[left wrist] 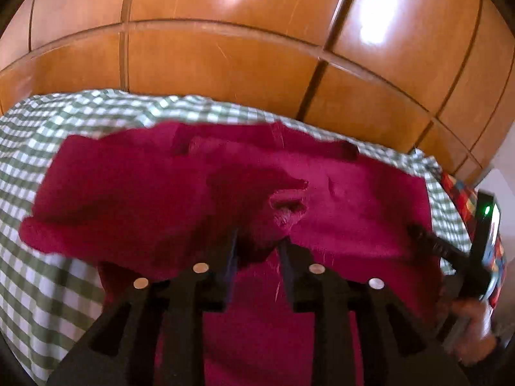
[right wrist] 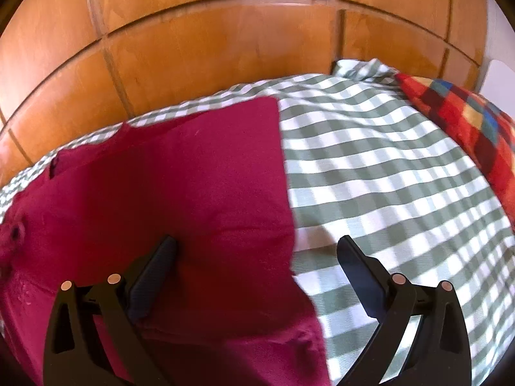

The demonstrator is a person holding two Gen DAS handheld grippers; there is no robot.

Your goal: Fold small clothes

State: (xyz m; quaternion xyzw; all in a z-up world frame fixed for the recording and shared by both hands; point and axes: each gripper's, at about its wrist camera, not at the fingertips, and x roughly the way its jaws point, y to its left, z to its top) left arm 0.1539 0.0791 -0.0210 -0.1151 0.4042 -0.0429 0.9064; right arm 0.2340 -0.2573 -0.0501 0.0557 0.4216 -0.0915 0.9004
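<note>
A crimson garment (left wrist: 199, 193) lies spread on a green-and-white checked bedcover (left wrist: 48, 289). My left gripper (left wrist: 259, 244) points down at its middle. The jaws stand a narrow gap apart, with a puckered fold of cloth (left wrist: 286, 207) rising just beyond the tips and cloth showing in the gap. In the right wrist view the garment (right wrist: 193, 177) fills the left half. My right gripper (right wrist: 256, 252) hangs wide open over its right edge, one finger above the cloth and the other above the bedcover (right wrist: 386, 177). One of its fingers (left wrist: 428, 241) shows at the right of the left wrist view.
A glossy wooden panelled wall (left wrist: 225, 58) rises just behind the bed. A multicoloured checked cushion (right wrist: 466, 128) lies at the bed's right end. A person's hand (left wrist: 473, 328) grips the right gripper's handle.
</note>
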